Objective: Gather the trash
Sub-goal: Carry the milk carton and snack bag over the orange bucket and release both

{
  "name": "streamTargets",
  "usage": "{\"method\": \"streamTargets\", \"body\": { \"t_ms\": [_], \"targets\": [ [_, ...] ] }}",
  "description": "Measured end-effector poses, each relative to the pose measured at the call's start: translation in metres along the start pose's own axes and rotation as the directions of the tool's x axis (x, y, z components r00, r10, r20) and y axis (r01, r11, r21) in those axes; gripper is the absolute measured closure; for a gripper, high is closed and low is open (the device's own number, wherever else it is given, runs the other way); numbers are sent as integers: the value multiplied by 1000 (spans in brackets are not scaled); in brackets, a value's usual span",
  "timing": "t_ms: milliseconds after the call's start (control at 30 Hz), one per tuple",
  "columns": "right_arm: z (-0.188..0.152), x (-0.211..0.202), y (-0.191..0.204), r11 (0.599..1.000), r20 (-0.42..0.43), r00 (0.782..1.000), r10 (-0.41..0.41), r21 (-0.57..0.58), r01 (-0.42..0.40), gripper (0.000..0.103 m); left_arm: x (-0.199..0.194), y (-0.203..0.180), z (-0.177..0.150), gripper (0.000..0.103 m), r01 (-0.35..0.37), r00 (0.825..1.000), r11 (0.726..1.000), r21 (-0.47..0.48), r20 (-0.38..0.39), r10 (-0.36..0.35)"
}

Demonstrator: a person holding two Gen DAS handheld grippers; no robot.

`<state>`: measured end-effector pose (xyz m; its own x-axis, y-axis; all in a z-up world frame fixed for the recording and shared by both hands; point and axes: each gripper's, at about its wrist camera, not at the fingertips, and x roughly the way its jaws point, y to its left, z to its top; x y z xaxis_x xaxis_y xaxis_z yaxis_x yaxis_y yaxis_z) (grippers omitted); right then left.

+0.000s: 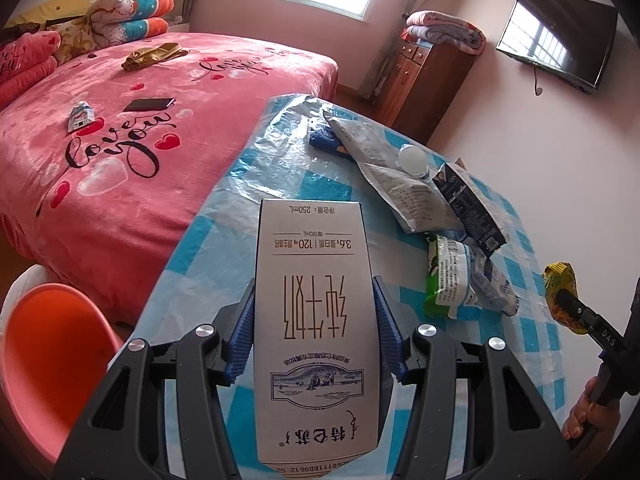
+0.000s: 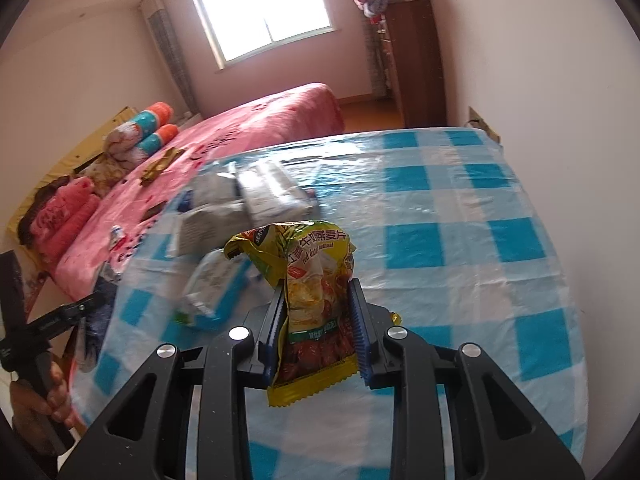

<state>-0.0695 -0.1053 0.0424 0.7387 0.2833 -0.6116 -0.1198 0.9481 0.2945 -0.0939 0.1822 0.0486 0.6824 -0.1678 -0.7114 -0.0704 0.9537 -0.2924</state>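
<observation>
Carton point(image 1: 316, 320) marked "250mL" clamped in left hand-held gripper point(image 1: 314, 292); seemingly "red date oatmeal" packet point(image 2: 316, 300) in right point(image 2: 316, 300).

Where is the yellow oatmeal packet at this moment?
The yellow oatmeal packet is clamped in the right gripper, above the blue checked table; in the left wrist view it shows at the right edge, beyond the green wrapper.

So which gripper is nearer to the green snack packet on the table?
Left, it seems. The left gripper, holding the milk carton, is beside the green packet; the right gripper, with its yellow packet, is beyond it.
</observation>
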Motion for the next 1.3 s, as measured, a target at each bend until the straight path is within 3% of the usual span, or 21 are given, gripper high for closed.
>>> {"method": "streamTargets", "body": {
  "t_ms": [233, 333, 467, 667, 867, 1067, 1233, 1300],
  "targets": [
    [-6, -2, 54, 990, -41, 991, 131, -43, -133, 72, -31, 22, -7, 48, -4, 999, 1000, -18, 38, 4],
    [-7, 2, 85, 975, -75, 976, 206, -68, -211, 72, -46, 35, -10, 48, -16, 998, 999, -35, 58, 18],
    [-10, 10, 128, 947, -130, 947, 293, -99, -307, 72, -67, 55, -16, 48, -53, 994, 998, -47, 91, 57],
    [-21, 29, 209, 876, -251, 880, 403, -171, -450, 72, -96, 99, -28, 48, -144, 980, 985, -96, 127, 155],
    [-42, 48, 285, 799, -373, 814, 445, -246, -549, 72, -106, 150, -42, 48, -223, 964, 959, -173, 106, 243],
    [-64, 69, 342, 734, -464, 764, 448, -296, -611, 72, -97, 195, -61, 48, -284, 952, 926, -247, 43, 304],
    [-83, 90, 374, 710, -514, 743, 429, -317, -629, 70, -86, 218, -76, 48, -319, 943, 906, -278, 2, 332],
    [-88, 98, 380, 708, -513, 740, 434, -313, -633, 64, -79, 226, -81, 42, -344, 935, 893, -291, -21, 354]
  ]
}}
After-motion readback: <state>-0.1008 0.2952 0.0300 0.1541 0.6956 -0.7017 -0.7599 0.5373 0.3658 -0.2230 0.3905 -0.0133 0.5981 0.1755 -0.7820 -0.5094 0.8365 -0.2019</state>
